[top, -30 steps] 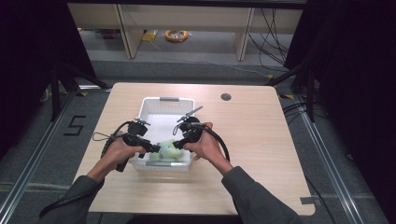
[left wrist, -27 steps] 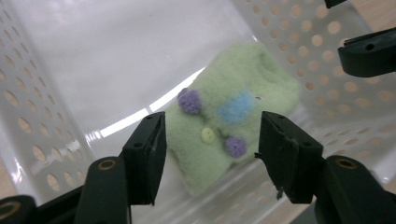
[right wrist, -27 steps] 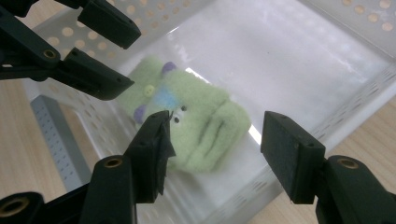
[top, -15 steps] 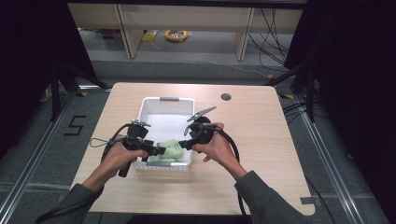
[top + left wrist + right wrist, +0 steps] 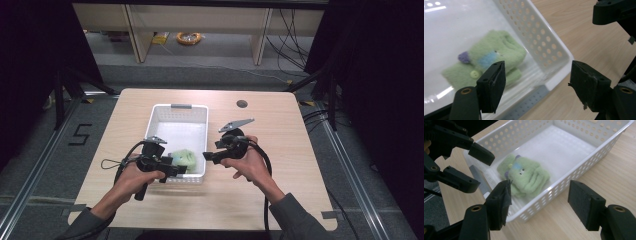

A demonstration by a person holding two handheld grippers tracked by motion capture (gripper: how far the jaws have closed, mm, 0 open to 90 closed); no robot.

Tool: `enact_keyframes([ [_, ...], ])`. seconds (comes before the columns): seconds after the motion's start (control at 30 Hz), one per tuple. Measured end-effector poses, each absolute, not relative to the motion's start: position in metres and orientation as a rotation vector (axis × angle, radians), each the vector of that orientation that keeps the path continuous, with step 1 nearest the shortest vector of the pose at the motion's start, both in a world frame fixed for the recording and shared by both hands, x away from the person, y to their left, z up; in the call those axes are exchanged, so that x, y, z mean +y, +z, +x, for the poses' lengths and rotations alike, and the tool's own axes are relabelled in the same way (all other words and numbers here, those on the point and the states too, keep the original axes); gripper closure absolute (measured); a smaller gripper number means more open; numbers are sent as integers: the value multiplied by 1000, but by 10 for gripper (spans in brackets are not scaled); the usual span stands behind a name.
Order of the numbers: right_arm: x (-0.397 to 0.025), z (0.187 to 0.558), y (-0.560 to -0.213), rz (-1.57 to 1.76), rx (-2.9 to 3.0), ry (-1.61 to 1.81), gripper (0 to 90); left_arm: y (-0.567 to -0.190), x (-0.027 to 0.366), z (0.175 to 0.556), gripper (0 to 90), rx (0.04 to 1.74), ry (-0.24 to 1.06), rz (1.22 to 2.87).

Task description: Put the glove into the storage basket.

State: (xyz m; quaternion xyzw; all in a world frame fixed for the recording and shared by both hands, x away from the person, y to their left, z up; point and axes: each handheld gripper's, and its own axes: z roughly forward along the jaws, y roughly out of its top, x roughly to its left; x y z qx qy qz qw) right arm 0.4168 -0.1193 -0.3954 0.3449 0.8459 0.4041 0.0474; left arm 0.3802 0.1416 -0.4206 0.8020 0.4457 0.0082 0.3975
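Green fuzzy glove (image 5: 184, 158), the knit kind with a little button and a blue and purple patch on it, is lying flat inside the white perforated basket (image 5: 178, 107), down at the end closest to the person and toward its right wall. Nothing is holding it. The left tool (image 5: 536, 82) has its jaws spread wide apart with nothing between them, hovering right over the near corner of the basket, so in the left gripper view one jaw sits in front of the glove and the other over the wooden table (image 5: 280, 135). The right tool (image 5: 539, 200) is just outside the basket's right wall, jaws also wide apart and empty, pointing across at the glove. From the right gripper view you can see the left tool's jaws up at the far side of the basket, above the glove but not touching it.
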Motion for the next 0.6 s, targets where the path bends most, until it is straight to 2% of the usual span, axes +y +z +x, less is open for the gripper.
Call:
enact_keyframes([
  [0.6,-151,391,-400,1065,2518,1303,327,-429,110,342,242,1015,50,1995],
])
